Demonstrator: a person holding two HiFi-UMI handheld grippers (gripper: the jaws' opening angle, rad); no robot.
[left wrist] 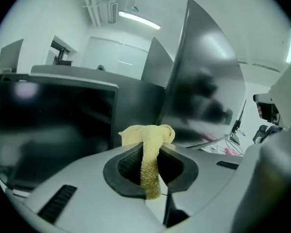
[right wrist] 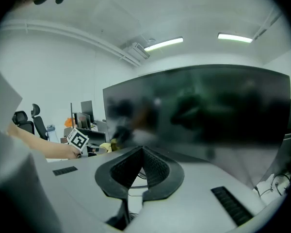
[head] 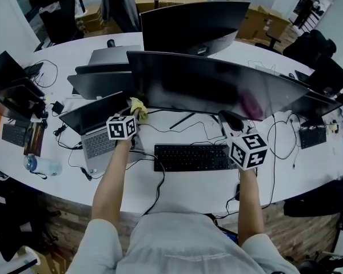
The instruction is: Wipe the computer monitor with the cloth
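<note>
A wide curved dark monitor (head: pixel 206 84) stands across the white desk (head: pixel 183 190). My left gripper (head: pixel 135 115) is shut on a yellow cloth (head: pixel 139 108), held near the monitor's lower left corner. In the left gripper view the cloth (left wrist: pixel 149 152) hangs as a strip pinched between the pads, bunched at the tip, with the monitor (left wrist: pixel 203 86) just to the right. My right gripper (head: pixel 238 132) is in front of the monitor's right half. Its jaws meet with nothing between them (right wrist: pixel 142 152), facing the screen (right wrist: pixel 199 106).
A black keyboard (head: pixel 191 157) lies before the monitor, with a laptop (head: pixel 97 130) to its left. A dark mouse (head: pixel 231 119) sits by the right gripper. Cables cross the desk. More monitors (head: pixel 188 27) stand behind, and a water bottle (head: pixel 43 165) lies at the left edge.
</note>
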